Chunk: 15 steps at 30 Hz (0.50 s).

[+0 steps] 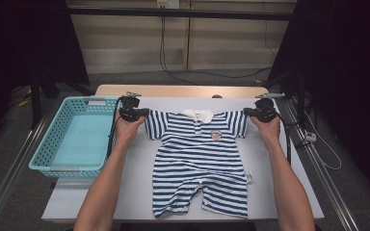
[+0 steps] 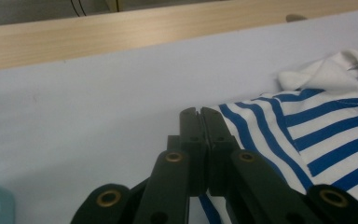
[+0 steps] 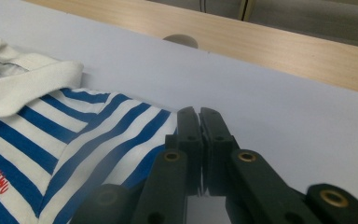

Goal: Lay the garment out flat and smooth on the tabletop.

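In the high view, a blue-and-white striped baby romper (image 1: 200, 161) lies flat on the pale surface (image 1: 139, 168), collar toward the far edge, legs toward the person. The left claw (image 1: 143, 113) sits at the end of the romper's left sleeve, and the right claw (image 1: 247, 112) at the end of the other sleeve. A light blue basket (image 1: 72, 137) stands on the surface, left of the romper and apart from it.

In the left gripper view, the left claw (image 2: 199, 112) has its 2 black jaws pressed together, with the striped sleeve edge reaching up to them; whether cloth is caught between the tips I cannot tell. The white collar (image 2: 326, 72) lies farther right.

In the right gripper view, the right claw (image 3: 199, 111) is likewise pressed together at the sleeve's edge, the romper (image 3: 74, 135) spreading to its left; a pinch on the fabric cannot be confirmed.
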Tool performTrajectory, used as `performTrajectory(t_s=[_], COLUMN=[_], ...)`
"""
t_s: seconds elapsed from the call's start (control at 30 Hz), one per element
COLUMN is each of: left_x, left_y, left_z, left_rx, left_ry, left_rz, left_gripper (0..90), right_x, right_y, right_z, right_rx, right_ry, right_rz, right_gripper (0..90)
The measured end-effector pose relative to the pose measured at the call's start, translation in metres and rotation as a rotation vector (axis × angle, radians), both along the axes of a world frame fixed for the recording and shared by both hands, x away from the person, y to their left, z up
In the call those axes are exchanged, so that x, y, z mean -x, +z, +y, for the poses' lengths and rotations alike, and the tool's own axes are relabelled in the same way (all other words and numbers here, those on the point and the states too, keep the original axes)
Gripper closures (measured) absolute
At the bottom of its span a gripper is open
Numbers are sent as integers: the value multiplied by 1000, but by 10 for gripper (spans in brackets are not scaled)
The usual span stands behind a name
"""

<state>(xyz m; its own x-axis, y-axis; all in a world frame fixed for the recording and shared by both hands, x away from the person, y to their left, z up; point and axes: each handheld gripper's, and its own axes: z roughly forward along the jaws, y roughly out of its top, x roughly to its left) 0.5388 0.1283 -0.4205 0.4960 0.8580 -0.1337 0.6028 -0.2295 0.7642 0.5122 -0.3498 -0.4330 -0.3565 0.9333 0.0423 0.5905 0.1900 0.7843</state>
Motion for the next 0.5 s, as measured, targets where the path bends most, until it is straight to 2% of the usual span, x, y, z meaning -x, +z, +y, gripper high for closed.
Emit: performTrajectory(t_s=[0.2,0.27,0.3,0.4,0.5], left_x=[-8,-10,-11,-16,-19], left_y=[3,3,4,4,-2], left_z=[-1,-2,-2,-4,-5], left_rx=[24,33,15,44,46], left_ry=[14,10,3,12,10], left_rz=[-26,-29,-29,-34,-28], left_gripper=[885,885,885,885,884], right_x=[-8,-10,-11,-14,-16], right_y=[3,4,5,6,4], right_z=[4,5,4,4,3], right_rx=[1,8,7,14,15], right_ry=[-15,-22,-24,-33,-49], right_rz=[-5,-13,-14,-23,-26], right_gripper=[886,885,886,886,886])
